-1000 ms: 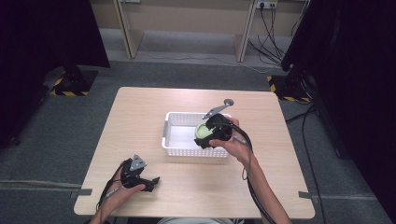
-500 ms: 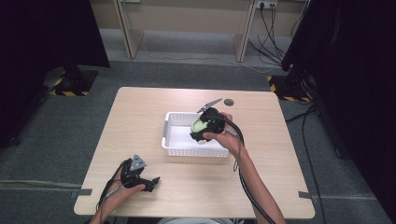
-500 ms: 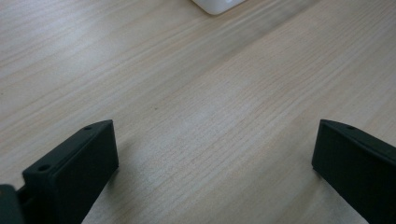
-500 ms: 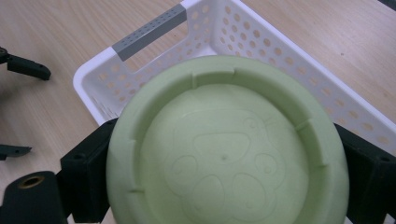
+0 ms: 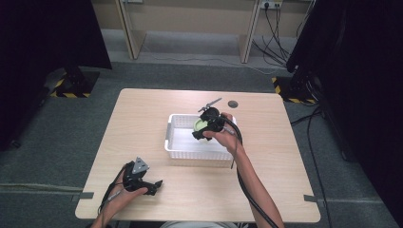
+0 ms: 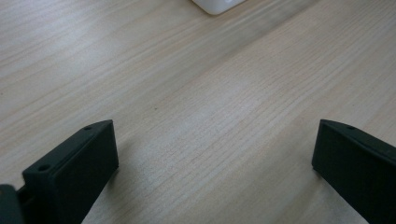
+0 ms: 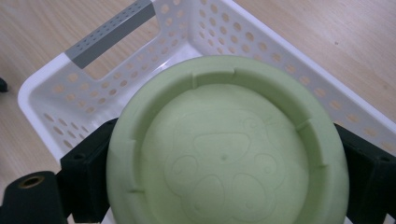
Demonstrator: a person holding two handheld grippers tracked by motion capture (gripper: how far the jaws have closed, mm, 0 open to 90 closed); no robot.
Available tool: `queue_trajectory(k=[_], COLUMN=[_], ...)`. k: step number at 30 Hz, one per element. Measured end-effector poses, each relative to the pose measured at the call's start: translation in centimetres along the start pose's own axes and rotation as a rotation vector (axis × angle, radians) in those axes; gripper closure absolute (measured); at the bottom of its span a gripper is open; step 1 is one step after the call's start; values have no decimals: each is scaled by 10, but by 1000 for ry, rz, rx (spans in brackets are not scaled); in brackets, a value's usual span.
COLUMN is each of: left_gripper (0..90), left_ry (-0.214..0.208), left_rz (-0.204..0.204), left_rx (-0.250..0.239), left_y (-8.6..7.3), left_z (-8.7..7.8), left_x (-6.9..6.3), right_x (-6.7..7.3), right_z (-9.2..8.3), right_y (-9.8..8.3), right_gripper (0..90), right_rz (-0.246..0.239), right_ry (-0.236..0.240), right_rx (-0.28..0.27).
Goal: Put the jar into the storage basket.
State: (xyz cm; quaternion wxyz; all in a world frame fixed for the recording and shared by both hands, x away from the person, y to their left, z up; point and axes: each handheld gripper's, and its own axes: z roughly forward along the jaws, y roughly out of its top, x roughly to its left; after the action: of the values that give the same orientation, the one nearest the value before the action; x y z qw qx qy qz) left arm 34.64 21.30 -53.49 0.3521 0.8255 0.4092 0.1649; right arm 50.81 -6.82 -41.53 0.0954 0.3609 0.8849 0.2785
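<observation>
Green bowl (image 7: 227,144), round, pale, underside with an embossed figure facing the right gripper view; held above the white perforated basket (image 5: 183,142) at its far right corner. Right gripper (image 5: 205,126) clamped on the bowl, one black jaw at each side of the rim. Basket sits mid-table (image 5: 142,114). Left gripper (image 5: 142,183) rests near the table's front left, jaws spread wide, nothing between them but bare wood.

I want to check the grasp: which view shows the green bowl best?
The right gripper view: the green bowl is close, between both jaws. The high view shows it small; the left gripper view shows table.
</observation>
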Motion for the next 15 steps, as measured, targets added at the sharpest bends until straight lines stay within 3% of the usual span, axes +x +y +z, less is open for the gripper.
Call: queue_trajectory(k=[15], left_gripper=[0], left_ry=[0], left_rz=[0], left_rx=[-1], left_y=[0], left_z=[0], left_x=[0], right_x=[-10], right_z=[21], right_y=[2], right_gripper=[112], right_rz=[47], right_ry=[-18], right_rx=[14])
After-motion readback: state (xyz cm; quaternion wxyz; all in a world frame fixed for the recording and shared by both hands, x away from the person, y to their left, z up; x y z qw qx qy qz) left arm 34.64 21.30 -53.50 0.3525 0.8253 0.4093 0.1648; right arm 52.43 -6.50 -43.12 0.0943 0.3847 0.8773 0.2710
